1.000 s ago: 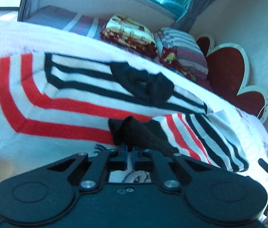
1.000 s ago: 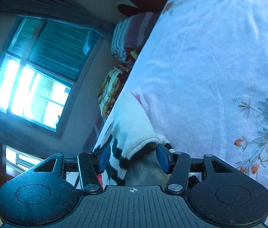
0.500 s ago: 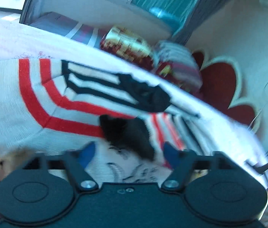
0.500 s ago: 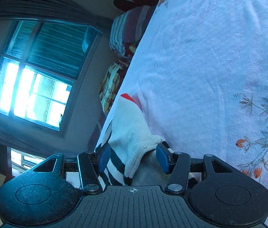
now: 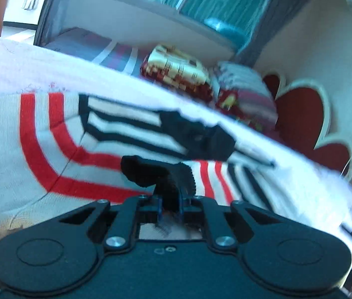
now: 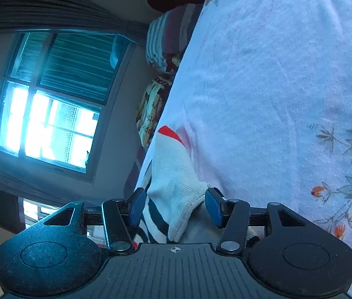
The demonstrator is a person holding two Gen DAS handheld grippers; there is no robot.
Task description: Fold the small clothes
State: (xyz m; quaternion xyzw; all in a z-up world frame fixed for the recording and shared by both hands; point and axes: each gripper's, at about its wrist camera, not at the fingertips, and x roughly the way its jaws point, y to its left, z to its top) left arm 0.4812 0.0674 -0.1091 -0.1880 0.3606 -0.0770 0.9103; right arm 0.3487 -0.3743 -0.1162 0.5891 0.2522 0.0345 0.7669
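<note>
Socks: a striped pair (image 5: pixel 126 134) — white knit with red and black bands and black toes — lying flat on the bed cover (image 5: pixel 14 59), one sock beside the other.
Left gripper: my left gripper (image 5: pixel 169 203) has its jaws closing, and the black toe (image 5: pixel 156 174) of the nearer sock is already pinched between the pads.
Right gripper: my right gripper (image 6: pixel 173 206) stands half apart around the white cuff end (image 6: pixel 176 191); the fabric sits between the pads, but I can't see them pressing on it.
Weight: I judge it very light — no load on either wrist.
Stiffness: soft and limp; it will sag and drape from whatever point I hold, and the knit will stretch if I pull the two ends apart.
Slip: ribbed knit should seat well in the pads; the thin cuff edge could creep out.
Where to hold: toe in the left, cuff in the right — then I can bring one end over the other.
</note>
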